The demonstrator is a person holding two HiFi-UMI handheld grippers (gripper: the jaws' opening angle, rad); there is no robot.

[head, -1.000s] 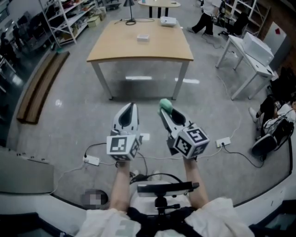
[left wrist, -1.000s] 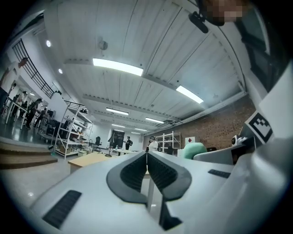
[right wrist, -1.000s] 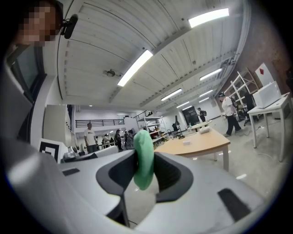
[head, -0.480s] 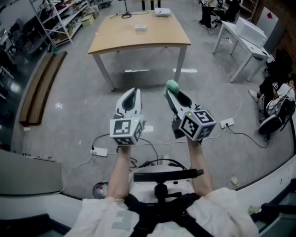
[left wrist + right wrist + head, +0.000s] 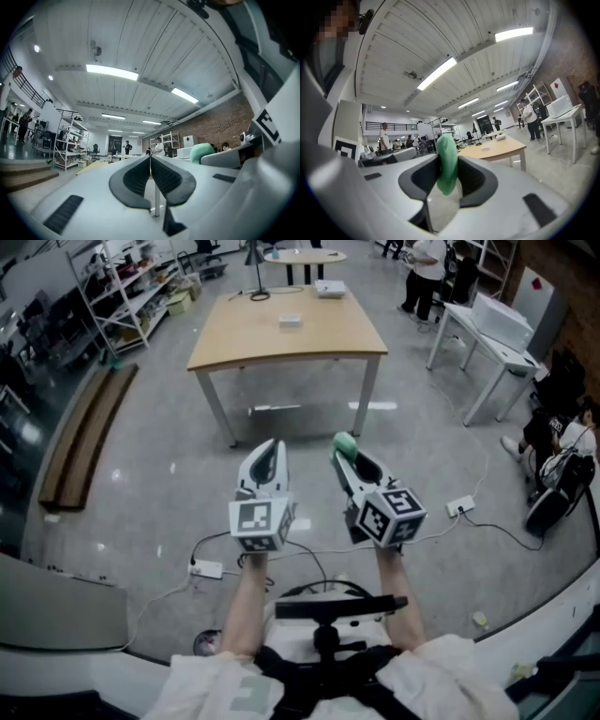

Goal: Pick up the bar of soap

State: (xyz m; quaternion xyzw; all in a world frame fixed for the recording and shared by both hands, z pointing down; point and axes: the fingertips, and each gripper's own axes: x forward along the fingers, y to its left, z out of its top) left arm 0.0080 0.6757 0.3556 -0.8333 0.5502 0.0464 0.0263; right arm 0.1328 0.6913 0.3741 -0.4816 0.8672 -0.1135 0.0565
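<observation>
Green bar of soap (image 5: 446, 164) clamped in the right gripper (image 5: 347, 456), short of the wooden table (image 5: 286, 334) (pickup seemingly done); left gripper (image 5: 266, 454) closed, empty. Next: steady squeeze.

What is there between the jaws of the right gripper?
A green bar of soap, clamped by the right gripper; the right gripper view shows it.

a wooden table (image 5: 286, 334) is standing on the shiny grey floor (image 5: 141, 484), metal shelves (image 5: 141, 282) are lining the left side and a white table (image 5: 487, 334) is sitting off to the right. strip lights (image 5: 112, 71) are glowing overhead, and a brick wall (image 5: 220, 124) is running along the right.
</observation>
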